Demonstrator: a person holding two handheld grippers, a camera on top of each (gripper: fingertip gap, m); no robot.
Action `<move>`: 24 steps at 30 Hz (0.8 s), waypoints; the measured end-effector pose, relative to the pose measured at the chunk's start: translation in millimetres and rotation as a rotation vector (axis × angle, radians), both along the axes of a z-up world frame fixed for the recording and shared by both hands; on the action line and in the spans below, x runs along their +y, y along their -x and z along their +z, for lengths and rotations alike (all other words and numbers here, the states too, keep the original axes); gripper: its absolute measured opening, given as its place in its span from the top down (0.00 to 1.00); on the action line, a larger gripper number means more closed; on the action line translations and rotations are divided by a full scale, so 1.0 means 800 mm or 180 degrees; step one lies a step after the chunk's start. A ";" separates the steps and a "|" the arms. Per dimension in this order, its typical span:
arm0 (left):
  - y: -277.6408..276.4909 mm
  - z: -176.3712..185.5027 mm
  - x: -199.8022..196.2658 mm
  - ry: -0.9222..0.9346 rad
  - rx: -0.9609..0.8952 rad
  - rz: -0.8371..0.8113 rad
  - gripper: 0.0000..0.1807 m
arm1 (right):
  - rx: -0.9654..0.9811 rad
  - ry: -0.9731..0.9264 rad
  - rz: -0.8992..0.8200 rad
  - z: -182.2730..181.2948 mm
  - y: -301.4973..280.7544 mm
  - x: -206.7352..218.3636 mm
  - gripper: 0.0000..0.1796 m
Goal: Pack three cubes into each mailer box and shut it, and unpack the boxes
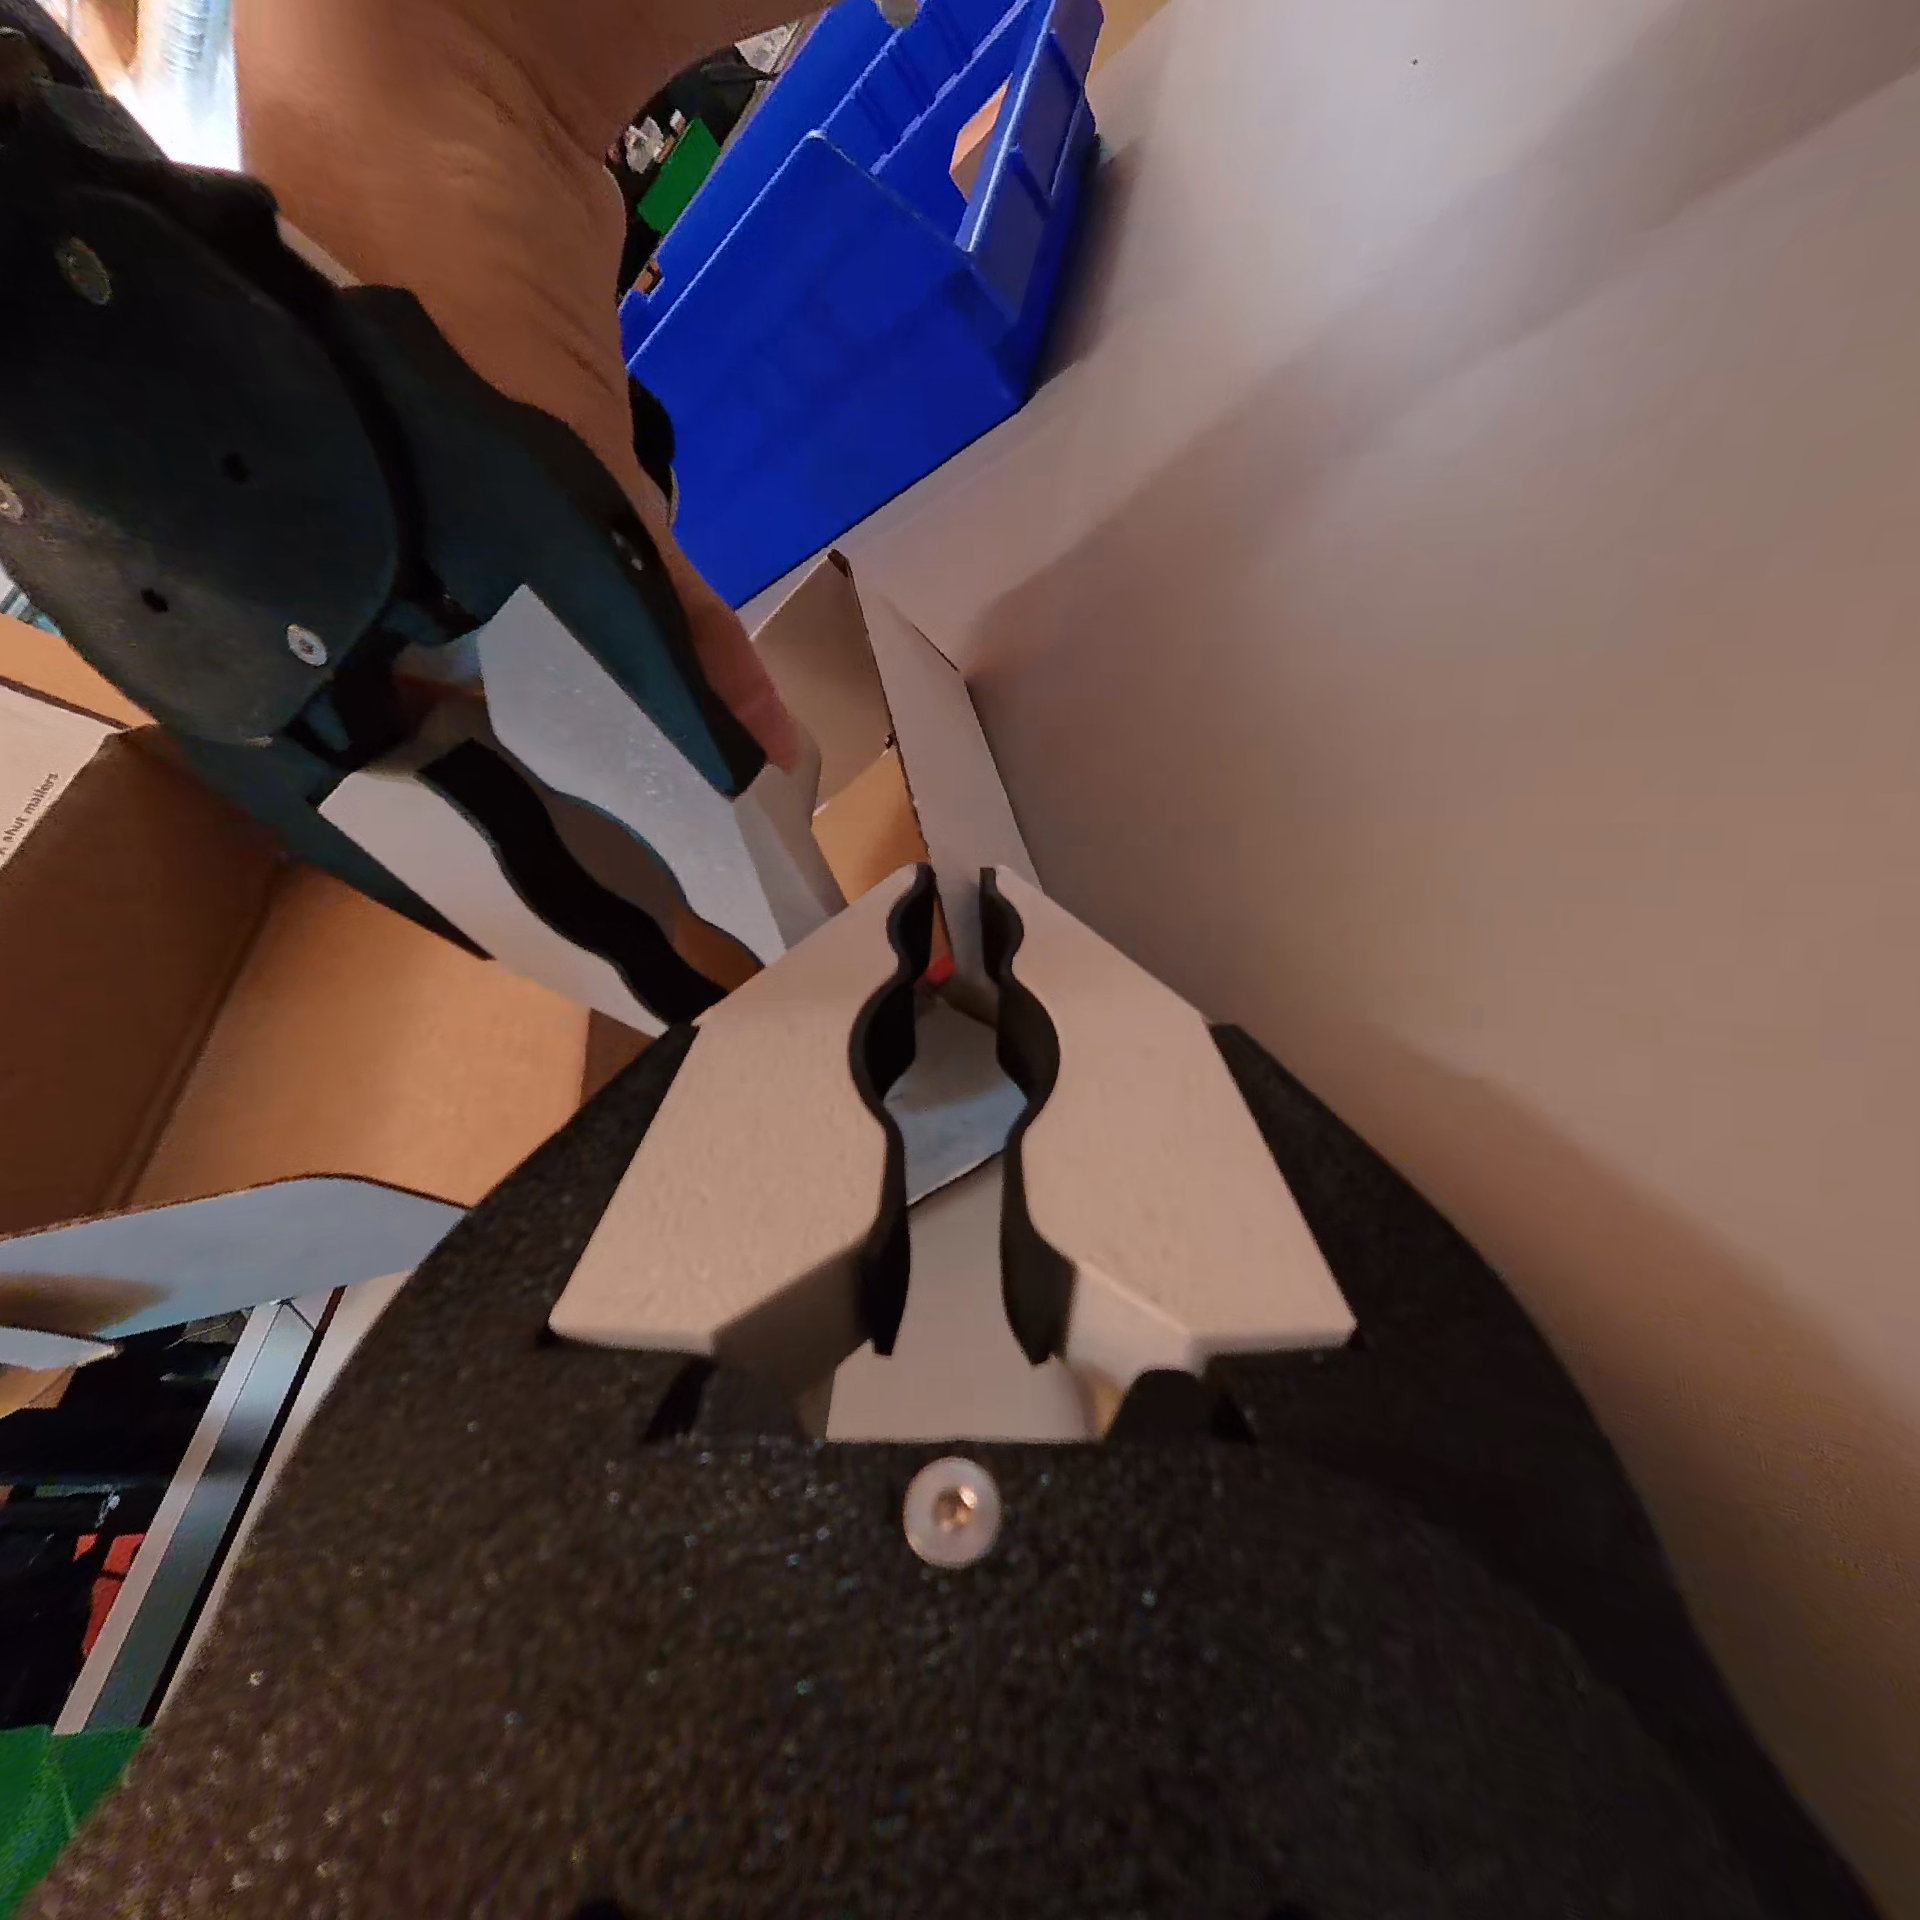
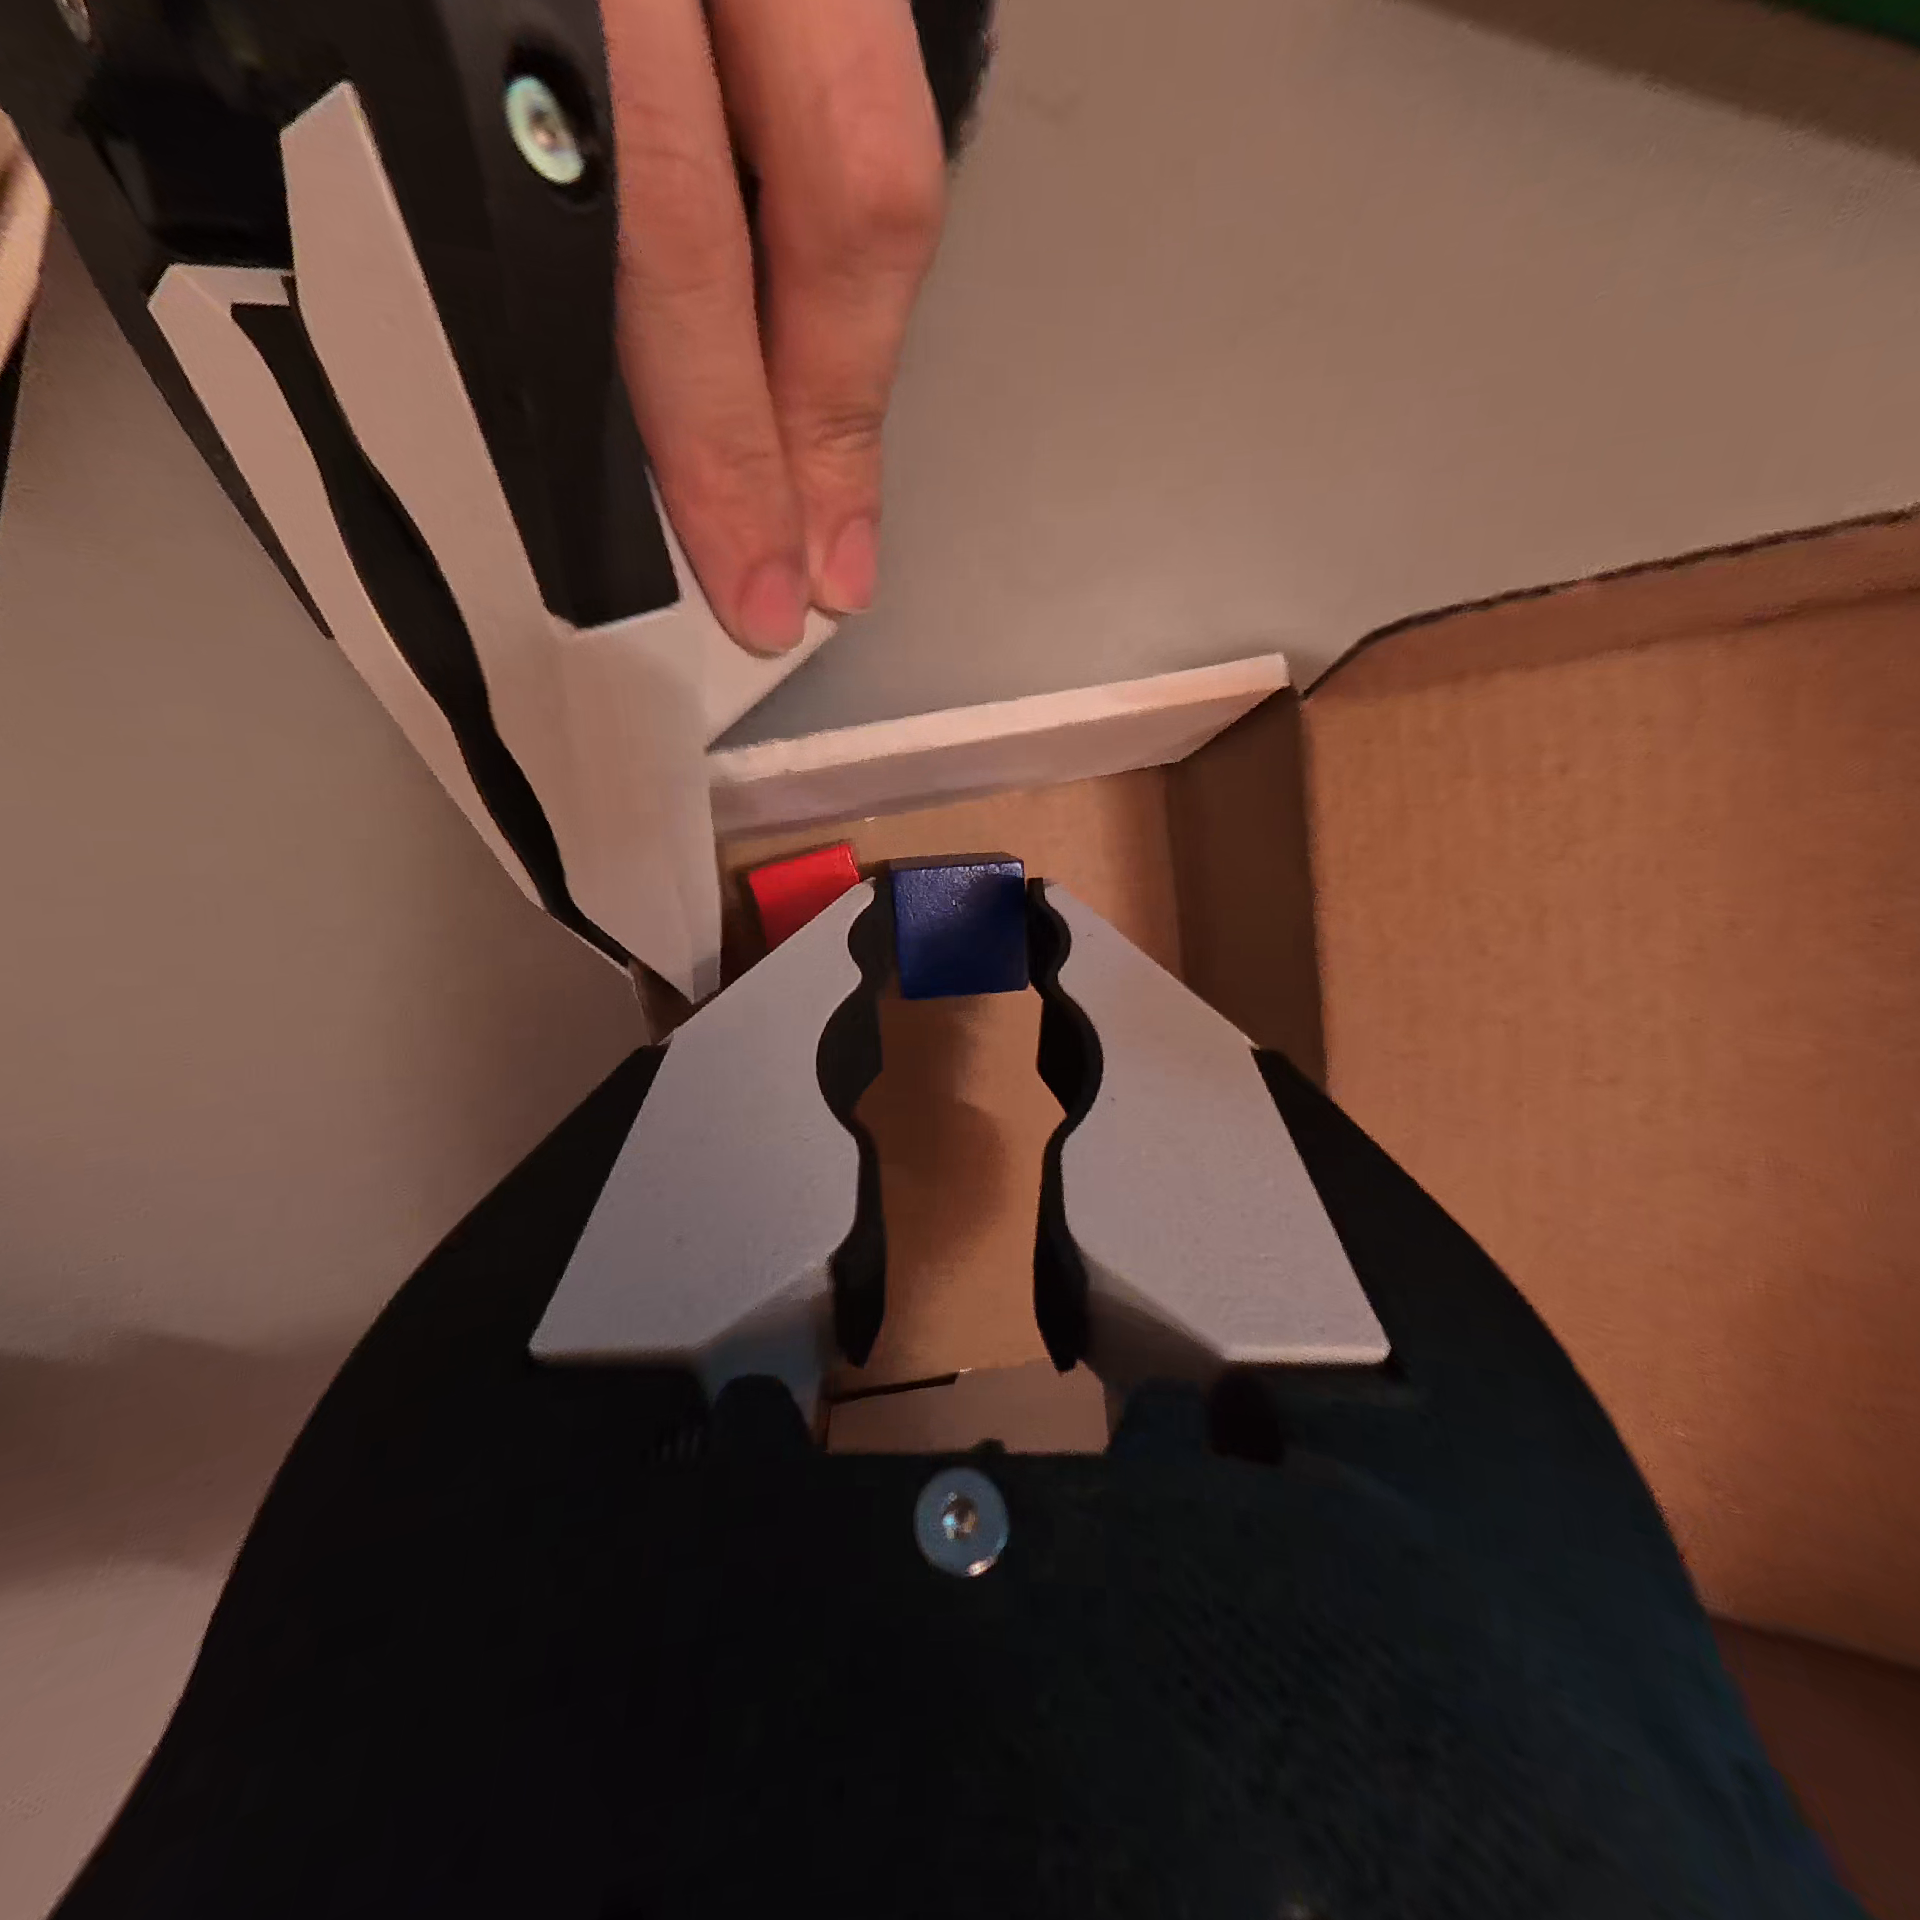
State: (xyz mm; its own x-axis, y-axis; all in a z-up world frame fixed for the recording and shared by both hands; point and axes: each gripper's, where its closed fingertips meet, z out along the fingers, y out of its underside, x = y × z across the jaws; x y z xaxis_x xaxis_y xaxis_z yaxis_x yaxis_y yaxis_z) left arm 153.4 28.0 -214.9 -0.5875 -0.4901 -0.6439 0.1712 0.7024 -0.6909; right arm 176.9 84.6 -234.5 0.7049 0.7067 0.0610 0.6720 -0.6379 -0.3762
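Mailer box [image 2: 1558, 1039], one in view, fills both frames: brown inside, white outside, its lid flap [image 1: 1455, 623] covering the right of the left wrist view. One blue bin [image 1: 831, 343] sits at upper centre there. Left claw [image 1: 958, 914] is nearly closed on a white flap edge, apparently holding the box open. Right claw [image 2: 956, 925], at frame centre, grips the blue cube [image 2: 958, 925] deep in the box's corner. One red cube [image 2: 798, 888] lies just left of it, touching the left finger [image 2: 769, 1039]. Two cubes are visible; a third, none seen. Lifting could drag the red cube along, or the flap could slip and fall onto the claw.
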 end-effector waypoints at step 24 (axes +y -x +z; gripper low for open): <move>-0.001 0.000 -0.001 -0.0027 -0.0039 0.0001 0.97 | -0.1088 -0.0378 -0.4130 0.130 -0.303 -0.333 0.87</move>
State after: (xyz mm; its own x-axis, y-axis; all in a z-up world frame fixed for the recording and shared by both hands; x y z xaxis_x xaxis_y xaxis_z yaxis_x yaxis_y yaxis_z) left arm 154.0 27.5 -215.0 -0.5793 -0.4847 -0.6553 0.1795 0.7083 -0.6827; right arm 419.4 -181.7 -130.6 0.7931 -0.4756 0.3805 -0.3168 -0.8557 -0.4092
